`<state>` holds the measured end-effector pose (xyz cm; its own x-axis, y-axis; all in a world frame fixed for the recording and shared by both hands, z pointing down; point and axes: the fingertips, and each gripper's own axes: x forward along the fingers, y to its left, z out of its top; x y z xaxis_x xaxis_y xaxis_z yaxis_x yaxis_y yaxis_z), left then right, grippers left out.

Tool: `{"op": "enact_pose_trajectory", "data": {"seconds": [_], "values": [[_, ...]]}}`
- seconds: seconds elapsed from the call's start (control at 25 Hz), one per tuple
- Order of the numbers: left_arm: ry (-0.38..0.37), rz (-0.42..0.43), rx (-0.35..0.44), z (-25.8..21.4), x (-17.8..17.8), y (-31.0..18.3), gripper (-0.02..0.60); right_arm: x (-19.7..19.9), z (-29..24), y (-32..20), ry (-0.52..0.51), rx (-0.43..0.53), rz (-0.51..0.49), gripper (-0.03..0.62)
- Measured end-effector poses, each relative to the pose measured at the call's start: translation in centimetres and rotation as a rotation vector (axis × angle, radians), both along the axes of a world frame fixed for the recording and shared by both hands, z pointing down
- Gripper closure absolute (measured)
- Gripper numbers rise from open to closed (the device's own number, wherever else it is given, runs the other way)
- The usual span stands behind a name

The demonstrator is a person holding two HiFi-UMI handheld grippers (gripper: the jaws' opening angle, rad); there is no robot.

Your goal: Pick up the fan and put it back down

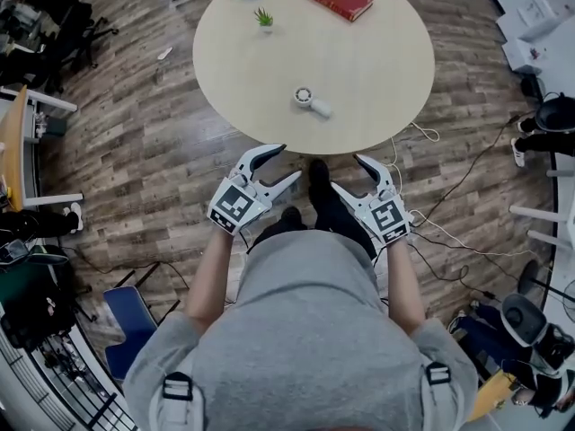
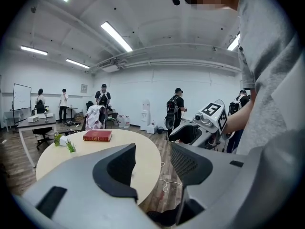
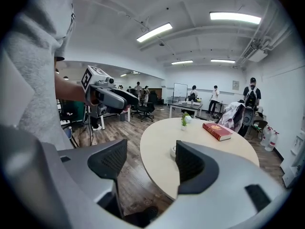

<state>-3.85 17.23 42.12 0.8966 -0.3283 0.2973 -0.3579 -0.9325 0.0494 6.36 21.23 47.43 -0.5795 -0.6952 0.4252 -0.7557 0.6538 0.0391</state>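
Lying near the front edge of the round table point(image 1: 377, 61): one small white fan point(image 1: 310, 101), with the left gripper point(image 1: 286, 162) and right gripper point(image 1: 347, 172) short of the table, jaws spread, nothing between them.

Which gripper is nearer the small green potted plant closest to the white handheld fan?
Left. The left gripper hangs off the round beige table's near edge, roughly in line with that plant; the right gripper is off the same edge, further to the plant's right.
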Motion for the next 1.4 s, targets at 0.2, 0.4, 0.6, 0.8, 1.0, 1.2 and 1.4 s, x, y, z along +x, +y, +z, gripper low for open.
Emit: {"op": "enact_pose_trajectory", "data": {"seconds": [0.2, 0.4, 0.6, 0.8, 1.0, 1.2, 1.4], "values": [[-0.008, -0.011, -0.009, 0.8, 0.9, -2.6, 0.337, 0.4, 0.7, -3.2, 0.0, -0.012, -0.038, 0.267], [-0.024, -0.043, -0.031, 1.1, 1.4, -5.0, 0.337, 0.5, 1.5, -5.9, -0.023, -0.045, -0.075, 0.267], [-0.03, -0.102, -0.067, 2.1, 1.2, -8.0, 0.337, 0.7, 2.5, -9.6, -0.031, -0.058, -0.105, 0.267], [-0.046, -0.162, -0.106, 3.9, 1.0, -9.6, 0.339, 0.3, 3.7, -12.9, -0.035, -0.055, -0.148, 0.267], [-0.048, -0.238, -0.123, 4.3, 0.8, -11.9, 0.344, -0.1, 5.4, -16.2, -0.093, -0.086, -0.182, 0.267], [-0.084, -0.307, -0.129, 5.6, 0.5, -13.5, 0.344, -0.3, 8.1, -18.4, -0.113, -0.13, -0.222, 0.267], [-0.073, -0.378, -0.156, 6.8, 0.4, -14.9, 0.344, -0.6, 10.7, -20.7, -0.092, -0.163, -0.276, 0.267]]}}
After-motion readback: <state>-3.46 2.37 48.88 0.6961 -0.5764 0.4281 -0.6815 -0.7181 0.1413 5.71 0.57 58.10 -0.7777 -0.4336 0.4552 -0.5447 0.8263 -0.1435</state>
